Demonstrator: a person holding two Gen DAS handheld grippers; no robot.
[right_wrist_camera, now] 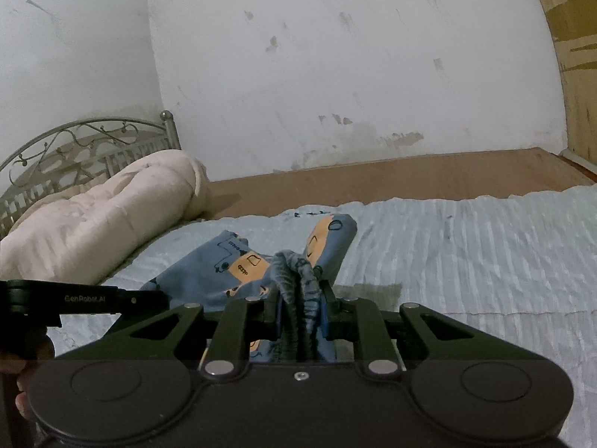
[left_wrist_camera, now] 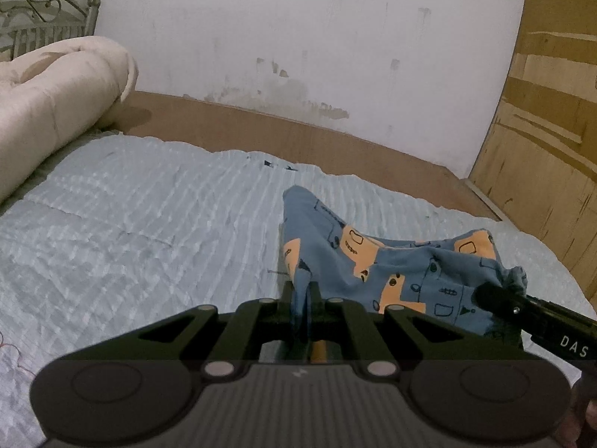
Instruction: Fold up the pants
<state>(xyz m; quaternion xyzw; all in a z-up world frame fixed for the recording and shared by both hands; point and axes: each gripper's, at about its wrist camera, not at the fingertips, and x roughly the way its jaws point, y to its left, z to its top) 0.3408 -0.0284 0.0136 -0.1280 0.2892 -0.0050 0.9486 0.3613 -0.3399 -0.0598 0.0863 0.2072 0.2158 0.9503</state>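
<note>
1. the pants point(left_wrist_camera: 377, 261), blue with orange patches and dark line drawings, lie partly on the pale blue bed cover point(left_wrist_camera: 130, 231) and partly lifted, stretched between the two grippers near the far edge of the bed.
2. the left gripper point(left_wrist_camera: 303, 291) has its fingers clamped tight on a thin fold of the blue cloth, which runs back between them toward the camera.
3. the right gripper point(right_wrist_camera: 300, 295) has its fingers closed on a thick gathered bunch, which looks like the ribbed waistband or a cuff; i cannot tell which.
4. risk, as i judge it: the left pinch holds only a thin edge, so a sharp pull could slip it free and drop that side.
5. risk: the right bunch is bulky and uneven, so layers may slide out one at a time and leave the fold crooked.
6. risk: the part resting on the bed could drag and wrinkle the cover, or bunch under itself, if the grippers travel low.
7. risk: the grippers are near each other, so moving them together to close a fold might make them knock.
8. count: one pair of pants, two grippers, one rolled cream quilt point(right_wrist_camera: 97, 220) by the metal headboard point(right_wrist_camera: 82, 142), one bed cover.
</note>
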